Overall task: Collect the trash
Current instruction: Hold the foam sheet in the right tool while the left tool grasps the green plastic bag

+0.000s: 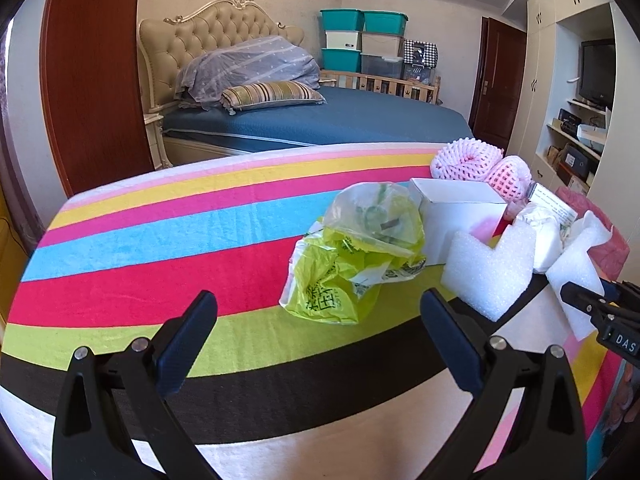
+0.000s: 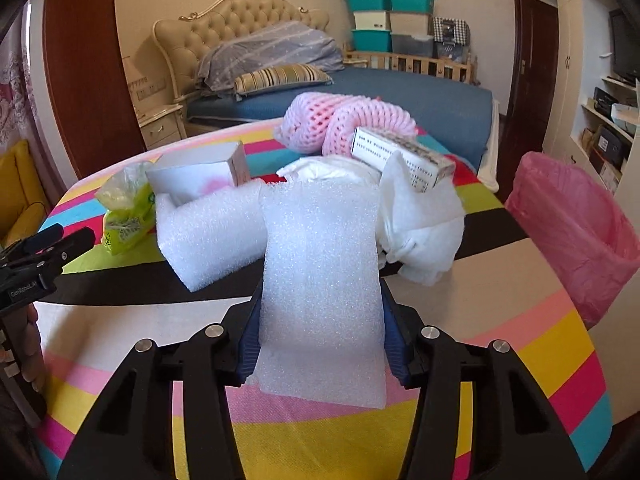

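The right gripper (image 2: 320,340) was clamped on a white foam strip (image 2: 320,280), both blue pads pressing its sides, the strip standing up between them. The left gripper (image 1: 316,336) stood spread wide with nothing between its fingers, hovering over the striped cloth (image 1: 160,248).

Landmark: the white carton (image 1: 460,216) on the cloth. Touching its left side lay a crumpled yellow-green plastic bag (image 1: 352,256). Against its near right corner sat an L-shaped foam block (image 1: 488,268). Behind it to the right lay two pink foam nets (image 2: 344,120), with a small printed box (image 2: 400,152) resting against them and on crumpled white wrapping (image 2: 420,220). The held strip was nearer the camera than the carton, in front of the foam block. A bin lined with a pink bag (image 2: 572,232) stood off the cloth's edge, well right of the carton.
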Demonstrator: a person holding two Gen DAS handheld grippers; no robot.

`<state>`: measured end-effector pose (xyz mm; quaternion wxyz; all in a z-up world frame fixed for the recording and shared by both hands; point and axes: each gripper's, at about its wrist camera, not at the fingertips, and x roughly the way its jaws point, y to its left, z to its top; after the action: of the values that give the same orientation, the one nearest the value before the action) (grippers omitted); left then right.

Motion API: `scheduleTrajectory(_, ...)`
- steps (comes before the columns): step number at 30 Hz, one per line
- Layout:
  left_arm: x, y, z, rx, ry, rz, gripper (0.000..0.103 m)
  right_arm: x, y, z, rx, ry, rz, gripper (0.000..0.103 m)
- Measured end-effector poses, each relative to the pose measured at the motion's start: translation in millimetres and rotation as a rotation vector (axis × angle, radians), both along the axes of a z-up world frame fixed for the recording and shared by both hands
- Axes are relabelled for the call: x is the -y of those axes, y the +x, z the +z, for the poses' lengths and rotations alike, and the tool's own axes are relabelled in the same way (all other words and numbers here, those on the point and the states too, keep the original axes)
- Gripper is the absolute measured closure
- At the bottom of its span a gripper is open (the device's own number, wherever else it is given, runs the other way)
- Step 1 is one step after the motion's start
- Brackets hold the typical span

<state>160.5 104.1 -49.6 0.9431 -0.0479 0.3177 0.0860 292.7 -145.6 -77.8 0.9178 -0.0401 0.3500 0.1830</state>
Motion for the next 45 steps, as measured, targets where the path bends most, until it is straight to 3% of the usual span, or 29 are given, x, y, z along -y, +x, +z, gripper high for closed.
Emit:
scheduleTrajectory(8,17,17,7,-0.041,0.072,-0.030,0.005,0,-1,4,0.017,0.015,0.003,0.054)
scheduleTrajectory(17,24,68,-5,-0.134,0.139,-0.053,0.006,0,-2,6,0.027,0.029,0.012,0.054)
scheduleTrajectory(18,23,72,-8,-0.145,0.136,-0.063,0.014,0,-2,6,0.026,0.029,0.012,0.054)
scheduleTrajectory(20,25,75,-13,-0.145,0.129,-0.074,0.018,0,-2,6,0.024,0.032,0.013,0.054)
scheduleTrajectory(21,26,72,-13,-0.125,0.125,-0.089,0.031,0,-2,5,0.020,0.033,0.015,0.054)
scheduleTrajectory(22,26,68,-10,-0.104,0.117,-0.106,0.050,0,-1,5,0.015,0.031,0.015,0.054)
scheduleTrajectory(27,19,48,-7,-0.053,0.067,-0.113,0.066,-1,0,3,0.011,0.028,0.016,0.054)
scheduleTrajectory(36,12,26,-3,-0.001,0.018,-0.102,0.066,-1,0,5,0.014,0.024,0.016,0.054)
scheduleTrajectory(45,18,18,1,0.025,0.057,-0.110,0.067,-1,0,5,0.013,0.025,0.020,0.054)
